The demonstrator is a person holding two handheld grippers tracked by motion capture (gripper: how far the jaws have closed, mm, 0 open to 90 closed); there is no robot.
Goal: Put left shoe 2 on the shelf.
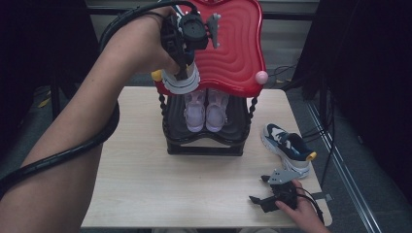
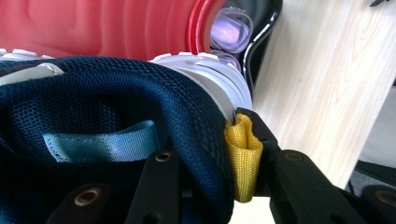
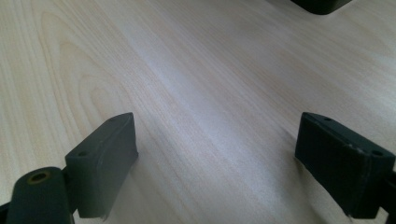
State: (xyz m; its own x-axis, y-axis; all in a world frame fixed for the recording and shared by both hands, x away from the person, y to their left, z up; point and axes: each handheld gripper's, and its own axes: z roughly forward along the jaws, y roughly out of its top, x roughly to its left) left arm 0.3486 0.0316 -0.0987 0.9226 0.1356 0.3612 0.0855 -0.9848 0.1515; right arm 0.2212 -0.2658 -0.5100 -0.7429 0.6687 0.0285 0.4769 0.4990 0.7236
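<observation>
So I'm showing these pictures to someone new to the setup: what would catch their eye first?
Probably the bright red top shelf of the shoe rack at the table's far edge, with a pale pink pair of shoes on the black tier below. Just over the red shelf's left corner, the left gripper holds a navy sneaker by its heel collar. Its mate lies on the table to the rack's right, near the open right gripper.

The left claw (image 1: 180, 73) is black, topped by a round black housing and a grey three-cornered plate, and a thick black cable trails from it along a bare forearm with no sleeve. In the left gripper view its jaws are matte black bars set with brass-coloured rivets. The right claw (image 1: 262, 189) at the near right is black too, with a grey plate, thin cables, and blocky dark pads (image 3: 106, 154).
</observation>
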